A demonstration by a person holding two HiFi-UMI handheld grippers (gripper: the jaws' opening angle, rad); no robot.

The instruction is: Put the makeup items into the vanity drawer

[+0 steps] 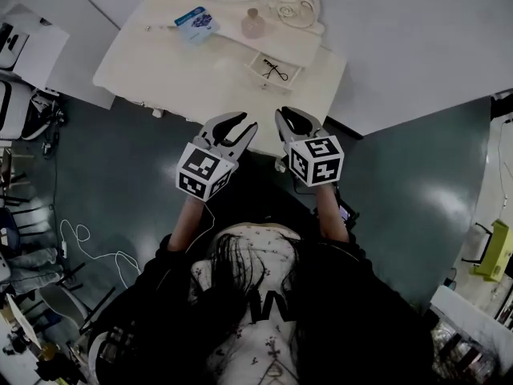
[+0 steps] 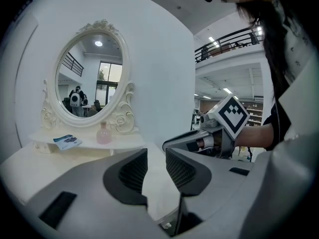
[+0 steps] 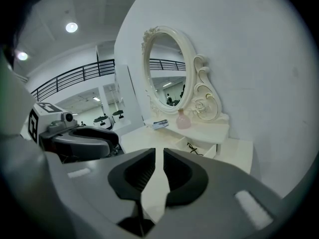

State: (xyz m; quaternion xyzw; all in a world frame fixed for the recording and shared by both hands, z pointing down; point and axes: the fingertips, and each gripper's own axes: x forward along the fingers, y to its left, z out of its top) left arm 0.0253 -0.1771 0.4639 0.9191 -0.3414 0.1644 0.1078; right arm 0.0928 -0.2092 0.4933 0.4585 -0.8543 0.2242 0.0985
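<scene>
- Both your left gripper (image 1: 239,127) and right gripper (image 1: 295,123) are empty, with the jaws slightly parted (the right narrower).
- The small rounded pink glass bottle (image 1: 252,25) stands well ahead of them, beyond the open cream vanity drawer (image 1: 258,61).
- Spread the jaws wider and grip the bottle low.

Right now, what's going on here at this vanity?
A person stands at the white vanity with a gripper in each hand. The left gripper and the right gripper hover near its front edge, fingers slightly apart and empty. The small drawer is open with a black item inside. A pink bottle and a blue packet lie untouched near the mirror.
</scene>
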